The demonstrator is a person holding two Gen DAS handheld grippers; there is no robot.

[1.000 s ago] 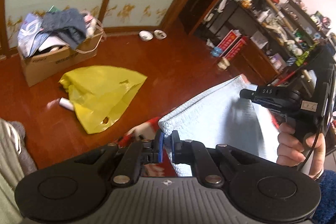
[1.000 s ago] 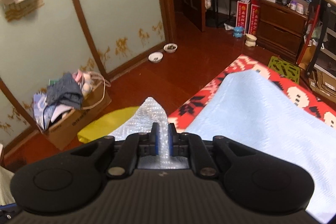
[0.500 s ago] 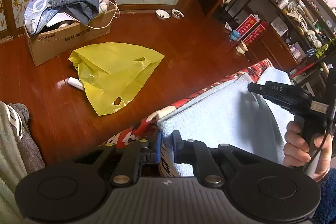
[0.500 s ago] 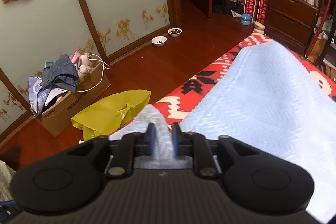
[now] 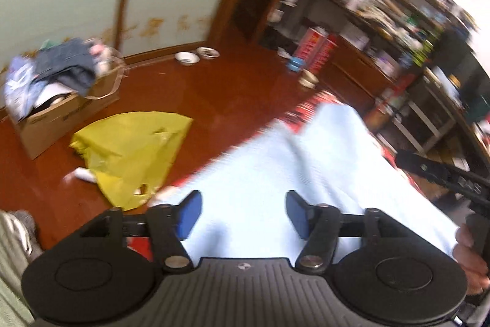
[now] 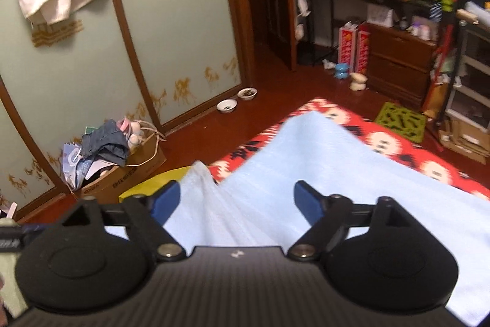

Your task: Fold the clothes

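Both my grippers have just let go: the left gripper (image 5: pixel 242 212) and right gripper (image 6: pixel 235 198) have sprung apart off the light blue towel (image 6: pixel 337 173), whose peaked corner rises between the right one's blue pads (image 6: pixel 162 201), untouched. The towel lies along the red patterned bed's (image 6: pixel 395 146) near edge.

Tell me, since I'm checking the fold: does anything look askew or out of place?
Yes. The light blue textured cloth has a corner peaked up in a ridge rather than flat on the red patterned cover. A crumpled yellow plastic bag lies loose on the floor.
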